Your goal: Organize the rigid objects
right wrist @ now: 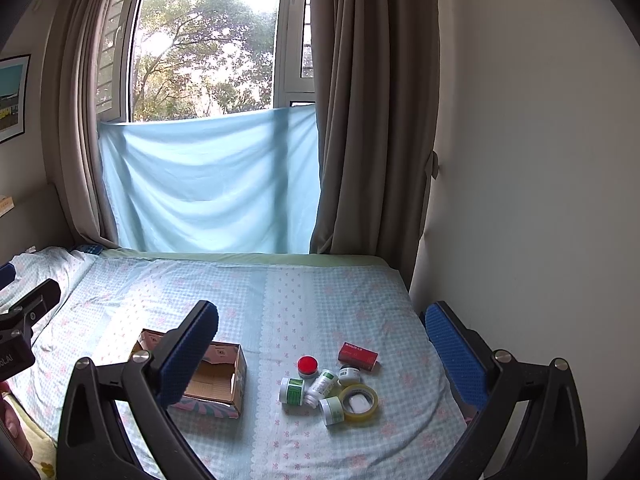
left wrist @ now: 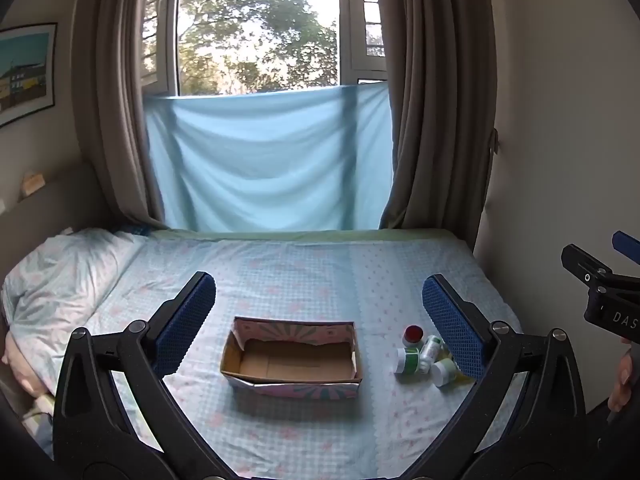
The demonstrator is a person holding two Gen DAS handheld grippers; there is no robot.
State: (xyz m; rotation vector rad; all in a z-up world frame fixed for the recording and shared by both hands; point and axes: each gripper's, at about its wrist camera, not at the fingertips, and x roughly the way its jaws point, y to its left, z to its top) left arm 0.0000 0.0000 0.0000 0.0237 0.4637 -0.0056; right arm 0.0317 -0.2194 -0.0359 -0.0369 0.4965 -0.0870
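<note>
An open, empty cardboard box (left wrist: 292,358) (right wrist: 218,378) with patterned sides sits on the bed. To its right lies a cluster of small objects: a red-capped jar (right wrist: 307,365) (left wrist: 413,334), several white bottles with green labels (right wrist: 293,390) (left wrist: 406,360), a roll of yellow tape (right wrist: 359,399) and a red box (right wrist: 358,356). My left gripper (left wrist: 320,322) is open and empty, held above the box. My right gripper (right wrist: 322,354) is open and empty, held above the cluster.
The bed (right wrist: 304,300) has a blue checked sheet and a pillow (left wrist: 60,272) at the left. A wall (right wrist: 520,160) runs along the right side. Curtains and a blue cloth (left wrist: 268,160) hang at the window behind the bed.
</note>
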